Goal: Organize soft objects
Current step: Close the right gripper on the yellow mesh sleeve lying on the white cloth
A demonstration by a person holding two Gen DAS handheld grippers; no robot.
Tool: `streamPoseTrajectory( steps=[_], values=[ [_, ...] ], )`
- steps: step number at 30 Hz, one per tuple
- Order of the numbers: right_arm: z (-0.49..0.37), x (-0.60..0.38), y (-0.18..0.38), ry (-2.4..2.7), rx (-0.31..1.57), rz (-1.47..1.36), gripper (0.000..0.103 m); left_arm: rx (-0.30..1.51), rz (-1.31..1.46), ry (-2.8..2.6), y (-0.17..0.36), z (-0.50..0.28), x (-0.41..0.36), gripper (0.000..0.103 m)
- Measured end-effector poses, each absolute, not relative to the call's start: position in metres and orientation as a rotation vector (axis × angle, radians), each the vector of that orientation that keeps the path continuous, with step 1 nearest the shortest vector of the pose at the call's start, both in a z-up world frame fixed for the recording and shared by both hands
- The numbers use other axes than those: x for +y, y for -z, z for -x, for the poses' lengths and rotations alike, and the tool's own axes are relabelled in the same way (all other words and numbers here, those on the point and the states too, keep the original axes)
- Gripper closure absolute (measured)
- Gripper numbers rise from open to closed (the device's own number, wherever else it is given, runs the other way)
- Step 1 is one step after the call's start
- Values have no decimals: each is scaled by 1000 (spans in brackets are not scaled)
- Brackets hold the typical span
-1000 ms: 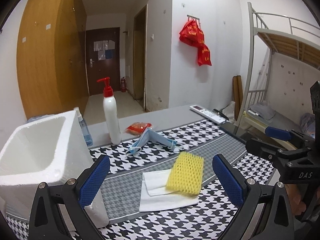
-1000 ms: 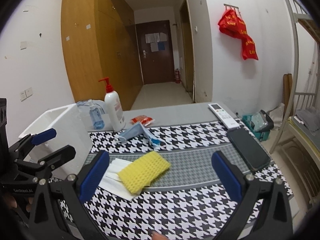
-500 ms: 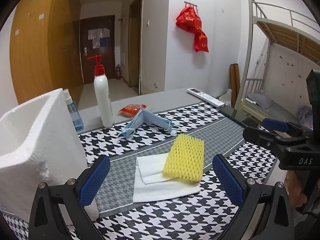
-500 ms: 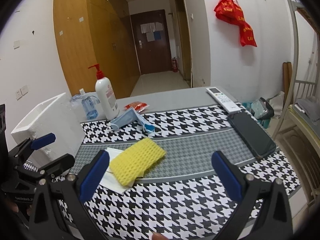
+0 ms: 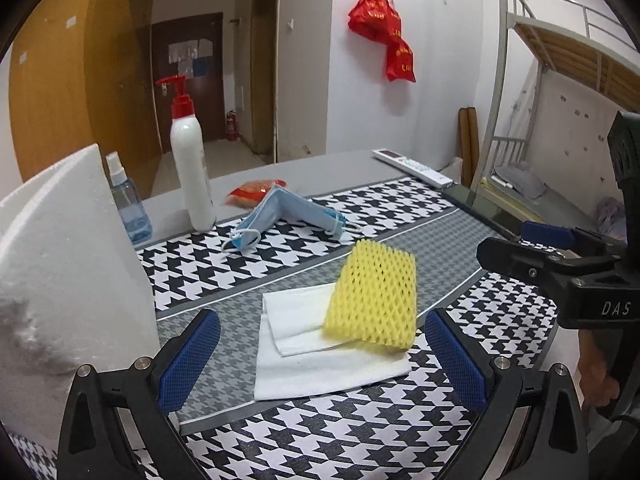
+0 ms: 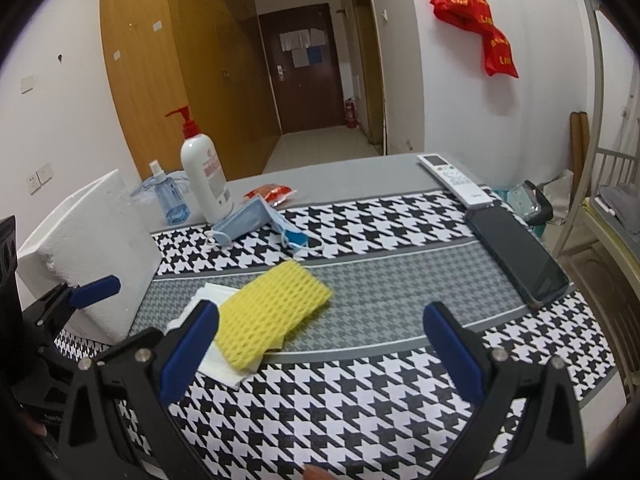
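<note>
Each tool [image 5: 322, 356] is black plastic with blue ribbed pads [image 5: 189, 360], silver screws, "DAS" lettering.

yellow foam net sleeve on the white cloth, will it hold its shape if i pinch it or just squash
The yellow foam net sleeve is open mesh, so it will probably squash flat when pinched and spring back. It looks very light for its size. It lies loose across the folded white cloth, so a push would likely slide it or drag the cloth along.

Grey table [image 6: 360, 170]: houndstooth cloth [image 6: 360, 380], foam box [image 5: 60, 280], pump bottle [image 5: 188, 168], spray bottle [image 6: 166, 196], remote [image 6: 452, 178].
</note>
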State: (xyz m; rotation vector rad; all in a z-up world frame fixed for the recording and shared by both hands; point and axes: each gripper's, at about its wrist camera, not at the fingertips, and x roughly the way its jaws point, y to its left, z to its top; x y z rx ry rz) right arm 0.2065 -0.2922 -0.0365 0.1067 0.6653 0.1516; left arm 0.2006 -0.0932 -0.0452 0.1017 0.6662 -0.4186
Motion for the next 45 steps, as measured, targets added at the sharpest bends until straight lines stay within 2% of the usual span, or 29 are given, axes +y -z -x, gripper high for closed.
streamPoseTrajectory(
  steps=[12, 40, 45],
  values=[
    [-227, -275, 55, -197, 733, -79, 0, 721, -165, 463, 67, -208, -101, 1],
    [-266, -242, 86, -344, 891, -4, 0, 830, -96, 445, 93, -223, -91, 1],
    [-272, -237, 92, -363, 918, 13, 7, 830, -78, 447, 93, -223, -89, 1]
  ],
)
